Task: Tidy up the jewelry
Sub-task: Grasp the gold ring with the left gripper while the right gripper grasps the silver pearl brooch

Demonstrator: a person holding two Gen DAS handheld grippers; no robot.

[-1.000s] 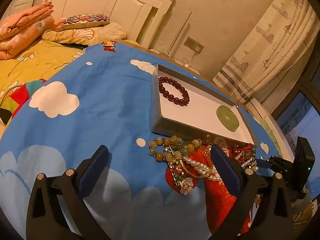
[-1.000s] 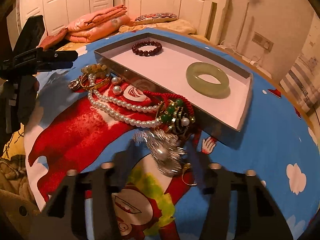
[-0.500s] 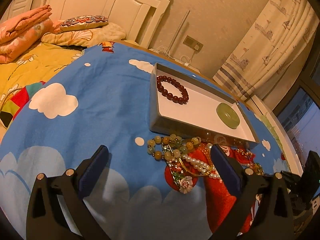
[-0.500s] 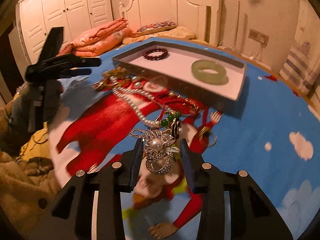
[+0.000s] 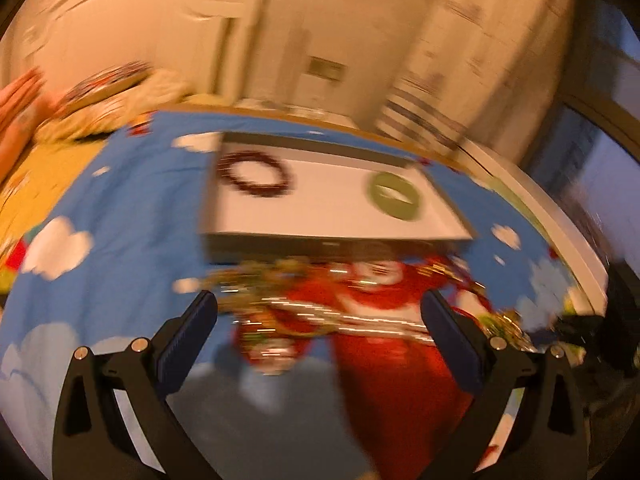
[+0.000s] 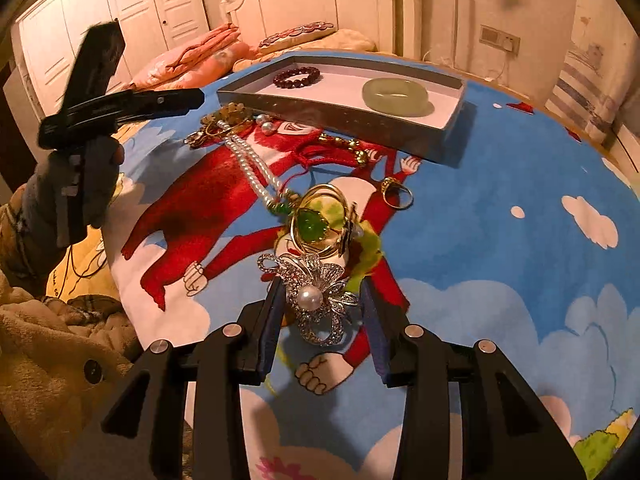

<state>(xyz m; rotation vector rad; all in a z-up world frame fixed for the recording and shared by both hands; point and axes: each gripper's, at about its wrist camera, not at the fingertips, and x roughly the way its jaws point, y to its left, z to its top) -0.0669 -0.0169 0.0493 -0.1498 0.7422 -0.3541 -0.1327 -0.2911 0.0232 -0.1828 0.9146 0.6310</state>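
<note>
Your left wrist view is motion-blurred all over: the jewelry pile [image 5: 332, 304] in front of the tray [image 5: 340, 236] smears into streaks, no single piece readable. The dark bead bracelet [image 5: 254, 174] and green bangle [image 5: 394, 196] are only soft rings. Your right gripper [image 5: 592, 332] is a dark blur at the frame's right edge, jaws unreadable there. In the right view the brooch [image 6: 314, 300] hides part of both pads [image 6: 270, 328]. The gold ring [image 6: 398, 194] is too small to make out.
</note>
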